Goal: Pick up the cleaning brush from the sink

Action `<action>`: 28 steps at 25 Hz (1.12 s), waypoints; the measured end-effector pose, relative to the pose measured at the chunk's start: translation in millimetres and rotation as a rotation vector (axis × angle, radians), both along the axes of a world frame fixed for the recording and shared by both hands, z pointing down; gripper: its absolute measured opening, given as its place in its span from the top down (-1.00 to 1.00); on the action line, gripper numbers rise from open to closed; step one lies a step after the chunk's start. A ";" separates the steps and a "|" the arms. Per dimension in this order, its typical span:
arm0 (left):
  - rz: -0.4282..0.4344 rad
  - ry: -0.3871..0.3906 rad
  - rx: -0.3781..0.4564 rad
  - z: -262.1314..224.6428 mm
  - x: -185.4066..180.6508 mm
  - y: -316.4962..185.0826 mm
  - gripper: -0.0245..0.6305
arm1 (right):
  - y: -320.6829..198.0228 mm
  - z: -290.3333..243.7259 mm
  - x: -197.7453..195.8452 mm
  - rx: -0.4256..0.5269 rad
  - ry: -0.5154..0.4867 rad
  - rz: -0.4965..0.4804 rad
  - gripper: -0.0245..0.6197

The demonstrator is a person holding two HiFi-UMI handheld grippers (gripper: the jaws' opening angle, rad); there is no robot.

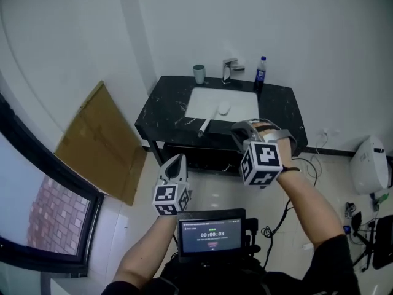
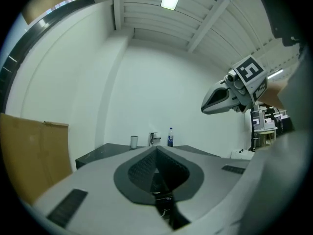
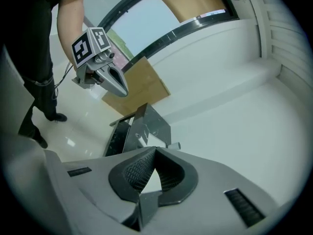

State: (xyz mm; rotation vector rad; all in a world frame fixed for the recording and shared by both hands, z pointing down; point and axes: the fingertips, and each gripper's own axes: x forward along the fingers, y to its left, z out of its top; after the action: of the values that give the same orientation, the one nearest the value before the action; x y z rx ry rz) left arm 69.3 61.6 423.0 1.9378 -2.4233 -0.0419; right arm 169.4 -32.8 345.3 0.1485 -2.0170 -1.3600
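Head view, with both gripper views. The cleaning brush [image 1: 213, 118] lies across the near-left rim of the white sink [image 1: 242, 101]. Its pale head rests in the basin and its handle slants out onto the black table [image 1: 163, 108]. It is probably light and stiff, with a smooth plastic handle that may be slippery if wet. The best hold is likely the part of the handle over the rim, taken across its width and clear of the bristles.

The left gripper [image 1: 178, 161] and right gripper [image 1: 239, 131] both have their jaws closed together with nothing between them. Both are held well short of the table.

At the far edge stand a grey cup [image 1: 199, 74], a faucet [image 1: 228, 70] and a blue bottle [image 1: 261, 71], all well apart from the brush. A cardboard sheet [image 1: 98, 143] leans against the left wall. Nothing blocks the approach from the near side, though the sink rim under the handle leaves little room for a lower jaw.
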 end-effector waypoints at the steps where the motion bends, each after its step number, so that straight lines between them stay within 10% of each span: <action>1: 0.014 -0.015 -0.002 -2.3 -16.3 -1.9 0.91 | -2.6 -1.1 -17.2 -0.006 -0.008 0.009 0.90; 21: 0.130 -0.015 0.030 -20.6 -220.5 -156.7 0.91 | -126.8 -3.0 -234.7 -0.080 -0.068 0.066 0.90; 28: 0.296 -0.088 0.022 -28.9 -304.6 -203.6 0.91 | -177.1 -13.4 -311.3 -0.150 -0.193 0.218 0.90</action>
State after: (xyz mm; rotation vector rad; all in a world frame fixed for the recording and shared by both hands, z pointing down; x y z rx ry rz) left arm -235.3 -142.0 394.1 2.3324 -2.1638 0.0264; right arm -141.9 -209.9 331.9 0.4335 -2.1807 -1.0897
